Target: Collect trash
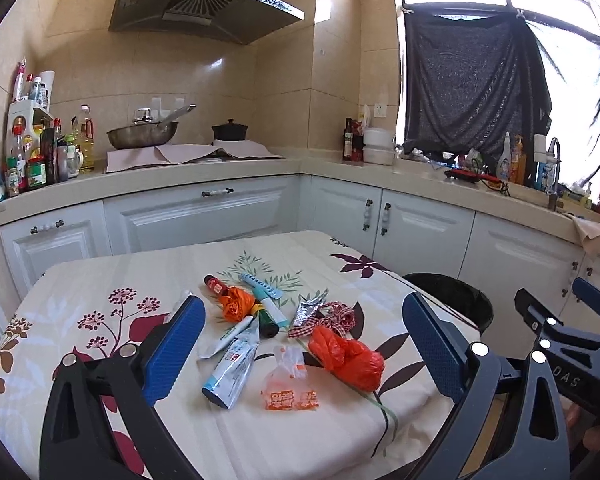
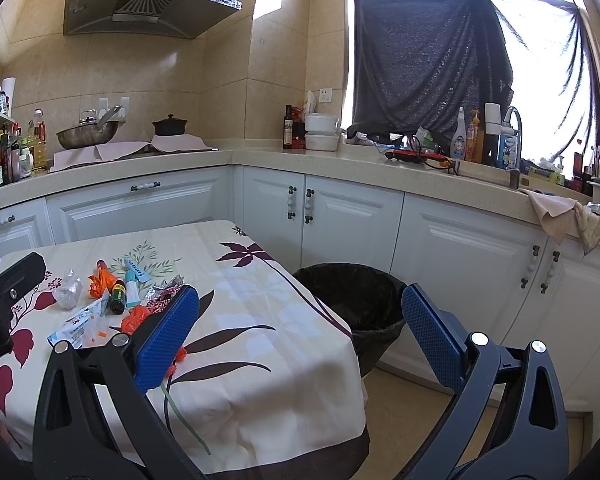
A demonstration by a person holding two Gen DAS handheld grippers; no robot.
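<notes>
Hovering over the table [image 1: 148,280], the left gripper [image 1: 304,344] has its blue pads spread wide, nothing between them. Right gripper [image 2: 300,334] is just as wide and empty; its left pad sits over the table's right part, its right pad over the floor by the bin.

Trash in the left view, near to far:
- clear packet with orange print [image 1: 290,380] at 6 o'clock of the pile, nearest the camera
- flattened tube [image 1: 234,364] at 7 o'clock, just beside the packet
- crumpled red bag [image 1: 346,356] at 4 o'clock, touching a checked ribbon [image 1: 332,320]
- foil wrapper [image 1: 308,310] just beyond the ribbon
- dark green bottle [image 1: 266,320] mid-pile, lying on its side, an orange wrapper [image 1: 236,304] touching it at 10 o'clock
- small red tube [image 1: 216,285] and a light blue strip [image 1: 260,285] at 12 o'clock, farthest
- clear crumpled plastic [image 2: 68,290], plain only in the right view, at the pile's 9 o'clock

Bin [image 2: 350,300], black liner, stands on the floor touching the table's right edge, at 3 o'clock of the pile. Can't tell if anything is inside.

Beyond it: white cabinets [image 2: 352,216], counter with a wok [image 1: 142,134] and a black pot [image 1: 230,131], range hood [image 1: 204,4] above.
</notes>
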